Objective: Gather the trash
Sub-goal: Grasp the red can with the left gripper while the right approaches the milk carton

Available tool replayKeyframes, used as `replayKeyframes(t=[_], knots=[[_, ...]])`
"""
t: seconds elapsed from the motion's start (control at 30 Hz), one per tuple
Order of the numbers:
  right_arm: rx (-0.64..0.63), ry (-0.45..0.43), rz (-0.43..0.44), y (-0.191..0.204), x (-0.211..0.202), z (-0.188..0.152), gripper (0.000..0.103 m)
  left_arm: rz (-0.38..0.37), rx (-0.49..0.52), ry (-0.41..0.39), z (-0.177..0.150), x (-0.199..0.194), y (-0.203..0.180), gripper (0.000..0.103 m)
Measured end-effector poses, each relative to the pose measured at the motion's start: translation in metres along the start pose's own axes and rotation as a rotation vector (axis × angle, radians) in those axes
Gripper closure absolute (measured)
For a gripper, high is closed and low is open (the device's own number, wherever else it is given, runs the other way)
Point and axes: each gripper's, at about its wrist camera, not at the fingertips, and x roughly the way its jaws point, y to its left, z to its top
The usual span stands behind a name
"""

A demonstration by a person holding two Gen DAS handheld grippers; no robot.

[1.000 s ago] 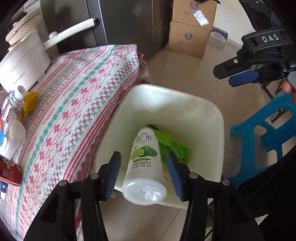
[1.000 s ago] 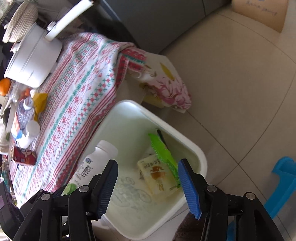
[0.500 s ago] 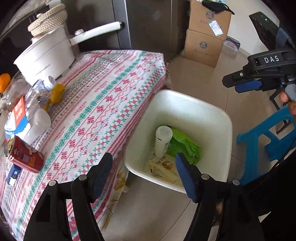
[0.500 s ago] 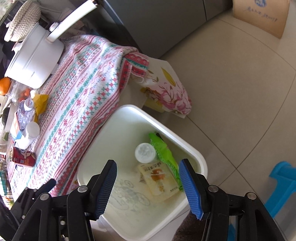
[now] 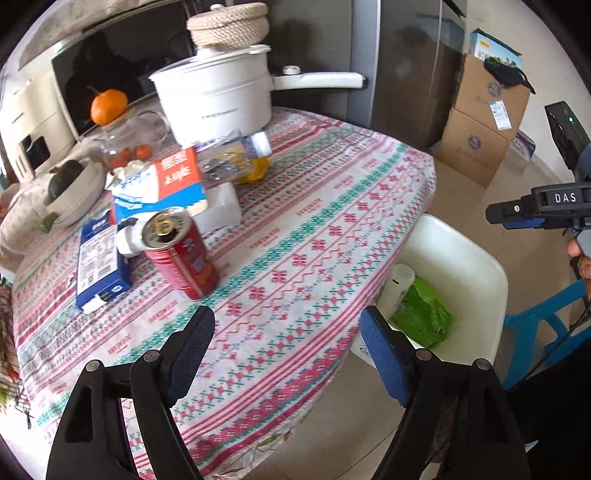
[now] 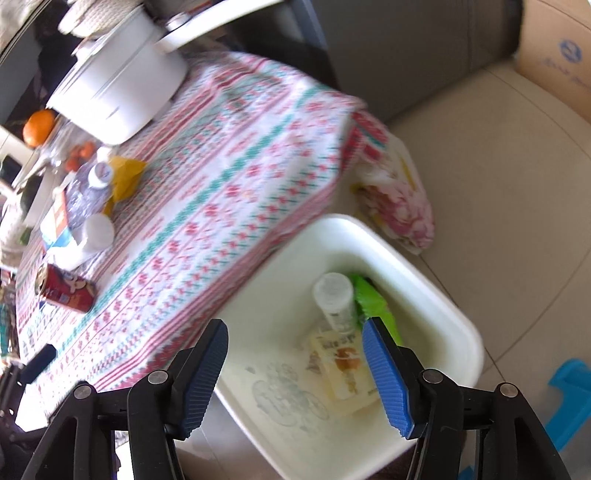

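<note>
Two pairs of fingers are mine, and both are spreading with nothing between them. My left gripper (image 5: 286, 350) hangs over the near edge of the counter (image 5: 314, 236), above the patterned cloth (image 5: 332, 206). My right gripper (image 6: 295, 365) hangs over the white bin (image 6: 458, 325) that stands on the floor (image 6: 498, 184) against the counter's side.

In the bin lie a white bottle (image 6: 334, 299) with its flat end toward me, a green wrapper (image 6: 373, 302) touching it, and a pale yellow packet (image 6: 343, 365) just below them on the bottom. From the left view the bottle (image 5: 397, 288) and the wrapper (image 5: 421, 317) show at the bin's near wall.

Nearest on the counter stands a red can (image 5: 181, 254), upright, with a blue carton (image 5: 98, 266) lying flat just beside it. Behind them sit a blue, white and red box (image 5: 166, 184), a white block (image 5: 221, 206), and a clear plastic bottle (image 5: 232, 158) lying on its side with a yellow wrapper (image 5: 255, 171) against it. Farther back is a white pot (image 5: 218, 99) with a long handle, a woven lid (image 5: 227, 26) on top of it, and a glass jar (image 5: 125, 144) with an orange (image 5: 109, 107) resting on it.

Off to the right, cardboard boxes (image 5: 480, 125) are stacked on the floor, and a blue stool (image 5: 543, 325) stands near the bin. A hand (image 5: 580, 254) at the right edge holds my other gripper.
</note>
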Motion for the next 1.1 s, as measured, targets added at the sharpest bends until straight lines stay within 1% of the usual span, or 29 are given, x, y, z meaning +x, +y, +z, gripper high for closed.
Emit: replayKeyframes(t=[0.17, 0.23, 0.33, 0.43, 0.63, 0.67, 0.73, 0.77, 0.8, 0.83, 0.97, 1.1], knots=[[-0.046, 0.010, 0.010, 0.030, 0.009, 0.001, 0.036, 0.061, -0.080, -0.009, -0.001, 0.003, 0.039, 0.019], [-0.062, 0.009, 0.015, 0.042, 0.011, 0.002, 0.034, 0.090, -0.100, -0.011, -0.001, 0.008, 0.053, 0.019], [-0.088, 0.005, 0.022, 0.058, 0.015, 0.003, 0.032, 0.112, -0.137, -0.021, 0.003, 0.021, 0.071, 0.019], [-0.116, 0.001, 0.021, 0.073, 0.020, 0.005, 0.029, 0.103, -0.180, -0.038, 0.009, 0.035, 0.082, 0.019], [-0.155, 0.014, 0.007, 0.091, 0.031, 0.005, 0.028, 0.070, -0.242, -0.078, 0.025, 0.056, 0.089, 0.019], [-0.160, 0.016, 0.004, 0.093, 0.032, 0.004, 0.028, 0.073, -0.254, -0.077, 0.027, 0.059, 0.090, 0.020], [-0.168, 0.017, -0.001, 0.095, 0.034, 0.004, 0.028, 0.081, -0.281, -0.073, 0.031, 0.066, 0.094, 0.027], [-0.170, 0.017, -0.005, 0.095, 0.035, 0.004, 0.028, 0.080, -0.294, -0.069, 0.033, 0.069, 0.096, 0.034], [-0.170, 0.017, -0.009, 0.096, 0.036, 0.004, 0.028, 0.072, -0.306, -0.067, 0.034, 0.071, 0.098, 0.044], [-0.170, 0.017, -0.012, 0.096, 0.036, 0.004, 0.028, 0.064, -0.315, -0.065, 0.034, 0.072, 0.099, 0.047], [-0.167, 0.018, -0.024, 0.095, 0.039, 0.005, 0.028, 0.056, -0.326, -0.070, 0.036, 0.064, 0.100, 0.047], [-0.179, 0.017, -0.024, 0.098, 0.041, 0.006, 0.028, 0.044, -0.331, -0.074, 0.034, 0.037, 0.105, 0.047]])
